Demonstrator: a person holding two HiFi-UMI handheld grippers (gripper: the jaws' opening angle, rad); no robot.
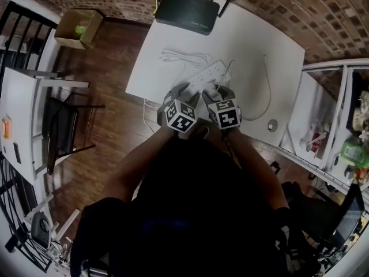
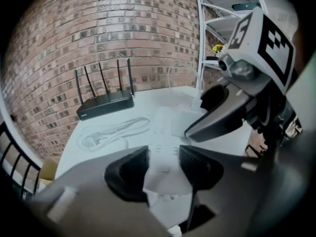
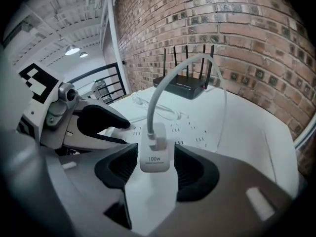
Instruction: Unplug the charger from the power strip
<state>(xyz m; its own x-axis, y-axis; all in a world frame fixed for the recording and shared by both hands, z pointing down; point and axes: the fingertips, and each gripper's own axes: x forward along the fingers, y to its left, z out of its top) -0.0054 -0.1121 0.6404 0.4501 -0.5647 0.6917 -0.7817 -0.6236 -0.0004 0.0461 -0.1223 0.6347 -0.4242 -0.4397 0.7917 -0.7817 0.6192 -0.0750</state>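
The right gripper [image 3: 157, 151] has its jaws spread. The white charger [image 3: 156, 163], marked 100w, stands between them, with a narrow gap to the pad on each side, so the pads are not pressing it. The charger sits plugged in the power strip [image 3: 190, 132], and its white cable [image 3: 152, 100] rises from its top in an arch.

The left gripper [image 2: 163, 157] is also wide open. It straddles the near end of the power strip, whose white body fills almost all the space between the two pads. I cannot tell if the pads touch its sides.

Only the right gripper view shows the charger clearly. In the left gripper view the right gripper's jaw covers it, and in the head view the two marker cubes hide it.

The head view shows both grippers close side by side at the near end of the strip, on a white table [image 1: 271, 39]. A black router [image 1: 185, 11] stands at the far edge, by the brick wall [image 2: 123, 28]. A loose coiled cord [image 2: 113, 132] lies between router and strip.
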